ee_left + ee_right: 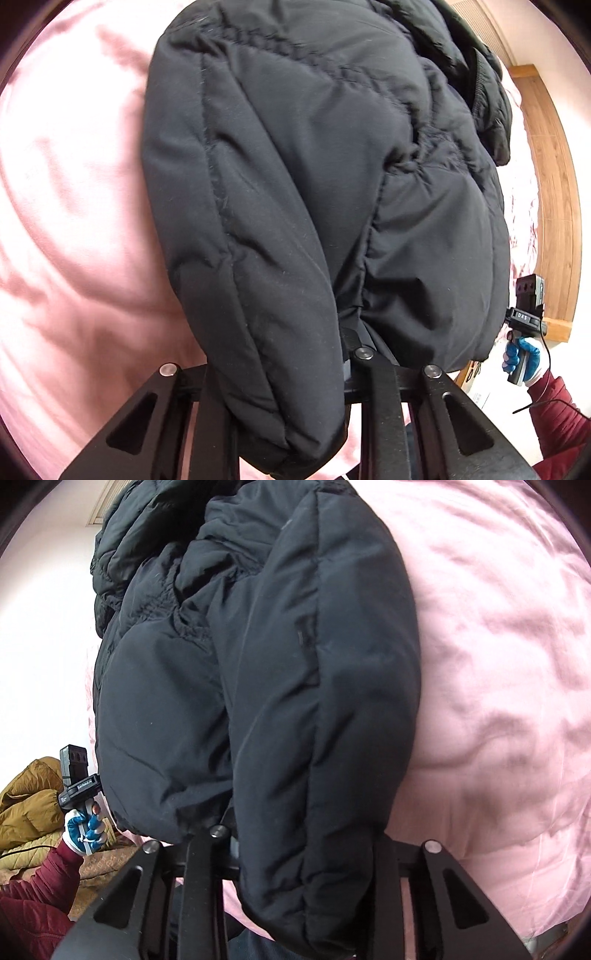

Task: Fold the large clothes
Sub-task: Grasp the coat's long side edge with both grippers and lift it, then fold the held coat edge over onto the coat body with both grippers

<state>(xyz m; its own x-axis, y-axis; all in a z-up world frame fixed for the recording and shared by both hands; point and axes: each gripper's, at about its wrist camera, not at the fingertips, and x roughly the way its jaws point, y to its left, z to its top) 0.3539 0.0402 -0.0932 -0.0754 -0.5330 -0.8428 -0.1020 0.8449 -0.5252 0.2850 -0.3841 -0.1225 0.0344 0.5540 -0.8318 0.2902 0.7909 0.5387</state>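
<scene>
Each hand-held gripper, left [280,387] and right [295,867], pinched the black puffer jacket's [314,166] near hem above the pink bed [74,221] for folding.

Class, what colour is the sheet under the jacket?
Pale pink sheet, beneath the black jacket; clearest in the right wrist view.

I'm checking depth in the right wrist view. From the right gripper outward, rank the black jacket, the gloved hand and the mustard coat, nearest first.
1. Black jacket: pinched in the right gripper, draped over the pink bedding.
2. Gloved hand: lower left, beside the jacket's edge.
3. Mustard coat: far left, behind that hand.
</scene>
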